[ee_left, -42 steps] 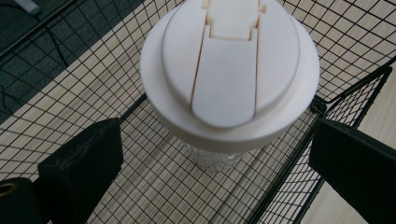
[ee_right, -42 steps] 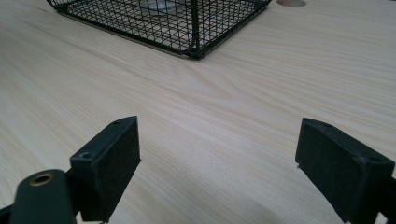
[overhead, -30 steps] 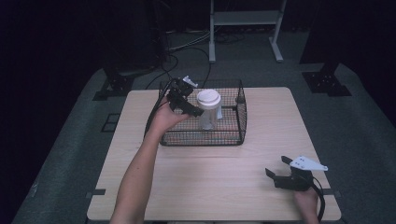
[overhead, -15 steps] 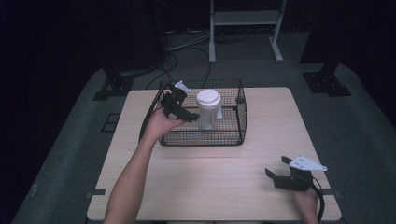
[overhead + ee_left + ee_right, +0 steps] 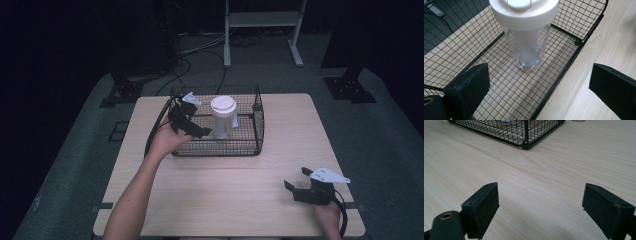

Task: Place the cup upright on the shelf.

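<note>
A black wire basket (image 5: 252,145) is sitting toward the far side of the wooden table (image 5: 240,200), and a clear plastic bottle (image 5: 222,121) with a wide white lid (image 5: 223,104) is standing upright inside it, on the mesh floor. In my left gripper view the bottle (image 5: 529,46) is rising from the basket's floor (image 5: 519,97), with the lid (image 5: 524,12) facing up at me and nothing else lying in the basket.

Around the table the floor is showing dark mats, some cables and the legs of a white stand (image 5: 260,35) at the far end. The basket's near rim and its left wall are standing between my left hand and the bottle.

I am holding my left gripper (image 5: 192,127) over the basket's left edge, tilted down toward the bottle; its jaws are spread wide and gripping nothing, one hanging above the mesh floor, the other outside the rim over the bare wood. The bottle is standing just ahead of them, near but not touching either one.

I am keeping my right gripper (image 5: 300,187) low at the near right corner of the table, well apart from the basket. Its jaws are likewise spread wide with only bare wood between them, and the basket's corner (image 5: 525,135) is showing ahead of them in my right gripper view.
</note>
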### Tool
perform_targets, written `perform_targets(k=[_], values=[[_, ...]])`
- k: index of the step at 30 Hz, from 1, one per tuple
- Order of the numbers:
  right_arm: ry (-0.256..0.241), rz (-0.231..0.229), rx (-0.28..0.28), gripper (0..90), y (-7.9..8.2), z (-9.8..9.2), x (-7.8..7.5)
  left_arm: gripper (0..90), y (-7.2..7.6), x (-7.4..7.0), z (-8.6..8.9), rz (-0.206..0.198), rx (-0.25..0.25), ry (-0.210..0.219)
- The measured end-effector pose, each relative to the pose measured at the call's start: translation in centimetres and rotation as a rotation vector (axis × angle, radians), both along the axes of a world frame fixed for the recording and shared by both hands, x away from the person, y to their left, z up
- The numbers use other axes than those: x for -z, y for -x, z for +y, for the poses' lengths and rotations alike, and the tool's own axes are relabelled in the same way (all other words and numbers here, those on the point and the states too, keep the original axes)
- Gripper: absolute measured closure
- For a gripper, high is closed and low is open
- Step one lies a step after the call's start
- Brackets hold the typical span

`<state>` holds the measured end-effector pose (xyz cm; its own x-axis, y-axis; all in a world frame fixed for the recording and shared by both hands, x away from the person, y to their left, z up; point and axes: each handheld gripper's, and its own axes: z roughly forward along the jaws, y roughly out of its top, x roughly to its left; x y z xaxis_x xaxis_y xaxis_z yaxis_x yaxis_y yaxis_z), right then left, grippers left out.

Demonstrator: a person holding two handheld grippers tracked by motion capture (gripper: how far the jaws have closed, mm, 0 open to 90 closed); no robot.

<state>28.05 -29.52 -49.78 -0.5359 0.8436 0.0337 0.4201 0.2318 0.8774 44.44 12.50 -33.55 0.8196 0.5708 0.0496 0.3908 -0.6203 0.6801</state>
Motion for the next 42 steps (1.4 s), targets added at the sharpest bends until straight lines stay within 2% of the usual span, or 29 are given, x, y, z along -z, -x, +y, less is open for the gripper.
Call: perform_targets(k=[3,8,21,31,34,37,42], values=[[0.001,0.0,0.001,12.9,0.0,0.0,0.0,2.4,0.4,0.2,0.3,-0.005,0.004,-0.004],[0.0,0.0,0.004,12.9,0.0,0.0,0.0,2.4,1.2,0.4,0.8,-0.009,0.011,0.017],[0.003,-0.003,0.009,12.9,0.0,-0.1,0.0,2.4,3.6,0.8,0.7,-0.015,0.065,0.036],[-0.001,0.003,0.014,12.9,0.0,-0.1,0.0,2.4,5.4,1.1,1.0,-0.026,0.089,0.072],[-0.002,0.001,0.017,12.9,0.0,-0.1,0.0,2.4,5.8,1.4,1.1,-0.033,0.098,0.069],[0.0,0.0,0.016,12.9,0.0,-0.1,0.0,2.4,6.1,1.8,1.2,-0.021,0.099,0.068],[0.0,0.003,0.016,12.9,0.0,-0.1,0.0,2.4,6.6,2.5,1.5,-0.017,0.102,0.085]])
